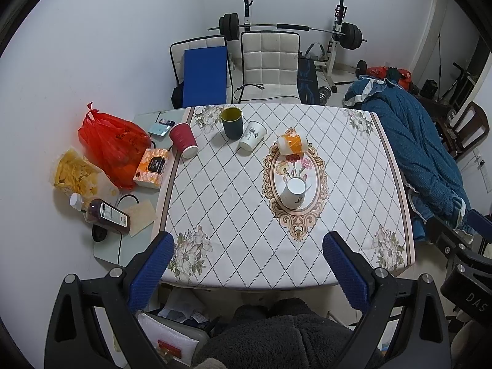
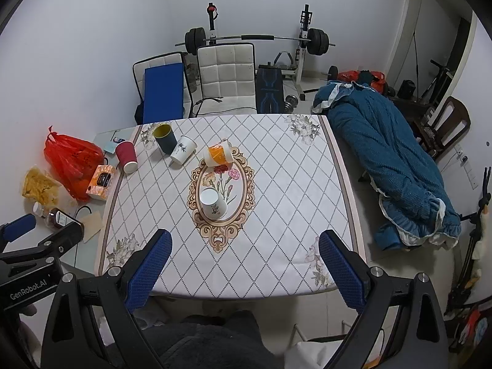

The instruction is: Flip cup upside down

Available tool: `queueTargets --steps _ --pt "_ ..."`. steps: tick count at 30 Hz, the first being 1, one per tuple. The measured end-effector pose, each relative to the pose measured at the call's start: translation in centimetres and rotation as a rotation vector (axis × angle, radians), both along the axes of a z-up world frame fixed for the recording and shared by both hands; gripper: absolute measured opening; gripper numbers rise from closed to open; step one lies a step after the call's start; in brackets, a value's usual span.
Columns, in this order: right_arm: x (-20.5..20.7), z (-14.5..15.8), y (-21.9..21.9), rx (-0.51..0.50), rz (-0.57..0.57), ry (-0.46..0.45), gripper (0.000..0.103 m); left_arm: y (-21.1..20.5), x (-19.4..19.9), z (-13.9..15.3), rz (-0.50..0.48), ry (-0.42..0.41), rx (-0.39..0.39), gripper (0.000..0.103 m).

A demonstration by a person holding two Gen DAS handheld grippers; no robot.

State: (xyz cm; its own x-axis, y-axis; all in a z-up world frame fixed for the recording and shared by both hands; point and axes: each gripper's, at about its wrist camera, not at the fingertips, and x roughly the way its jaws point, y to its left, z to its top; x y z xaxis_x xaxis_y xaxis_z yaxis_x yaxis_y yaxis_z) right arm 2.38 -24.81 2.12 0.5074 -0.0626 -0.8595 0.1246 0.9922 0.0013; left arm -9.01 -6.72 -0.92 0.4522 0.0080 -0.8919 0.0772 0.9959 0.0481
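Observation:
A white paper cup (image 1: 293,192) with a small print stands mouth up in the oval flower pattern at the table's middle; it also shows in the right wrist view (image 2: 212,204). An orange and white cup (image 1: 290,144) (image 2: 218,154) lies behind it. A white cup (image 1: 251,136) (image 2: 182,148) and a red ribbed cup (image 1: 183,140) (image 2: 127,156) stand mouth down. A dark green cup (image 1: 232,122) (image 2: 164,138) stands mouth up. My left gripper (image 1: 249,253) and right gripper (image 2: 246,250) are both open and empty, held above the table's near edge.
The table (image 1: 233,258) has a diamond-pattern cloth. On its left side lie a red bag (image 1: 112,147), a chip bag (image 1: 73,173), an orange box (image 1: 152,167) and a bottle (image 1: 107,215). Chairs (image 1: 270,64) and a barbell rack stand behind. A blue quilt (image 1: 424,160) lies on the right.

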Motion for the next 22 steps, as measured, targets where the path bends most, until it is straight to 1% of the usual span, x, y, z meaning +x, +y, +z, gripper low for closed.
queueTargets --steps 22 --pt "0.8 0.3 1.2 -0.015 0.015 0.008 0.098 0.1 0.0 -0.1 -0.001 0.007 -0.001 0.099"
